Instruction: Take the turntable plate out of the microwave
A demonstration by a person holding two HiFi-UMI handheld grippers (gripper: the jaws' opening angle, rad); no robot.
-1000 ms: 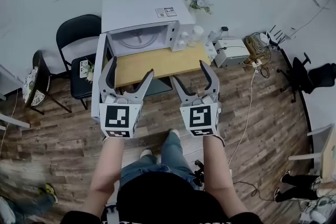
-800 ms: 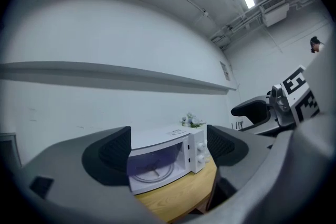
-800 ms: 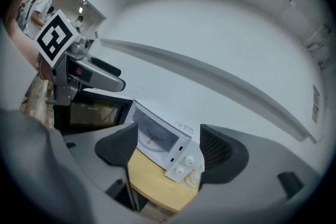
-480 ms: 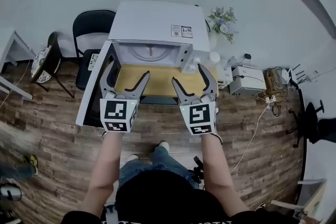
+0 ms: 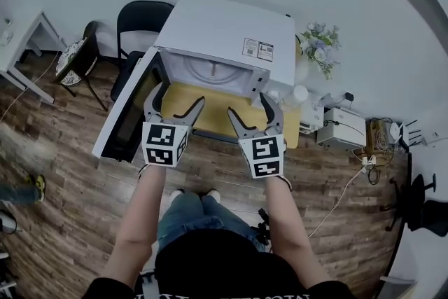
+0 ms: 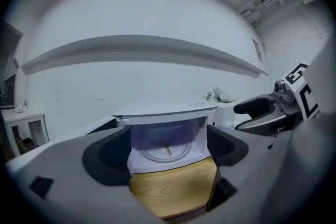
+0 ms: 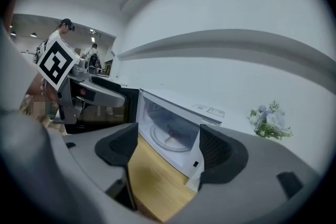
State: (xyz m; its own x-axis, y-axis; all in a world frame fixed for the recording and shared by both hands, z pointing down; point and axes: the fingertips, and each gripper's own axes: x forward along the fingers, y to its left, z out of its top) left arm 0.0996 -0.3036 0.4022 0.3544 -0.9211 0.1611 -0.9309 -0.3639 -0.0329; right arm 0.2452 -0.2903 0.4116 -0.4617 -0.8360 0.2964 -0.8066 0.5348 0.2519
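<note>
wood-plank floor [image 5: 63,178] and a plain white wall surround a small wooden table [image 5: 210,117] that carries a white microwave [image 5: 231,28]; the glass turntable plate [image 5: 212,71] lies flat on the bottom of the microwave's cavity, in plain sight through the open front; the door [image 5: 129,108] is swung out to the left; the left gripper [image 5: 180,93] and the right gripper [image 5: 248,103] hover side by side over the bare tabletop in front of the cavity, each with its jaws spread wide and nothing between them, both well apart from the plate; each gripper view looks between its dark pads into the cavity; a bunch of flowers [image 5: 320,45] stands right of the microwave; a black chair [image 5: 143,17] stands behind it on the left
</note>
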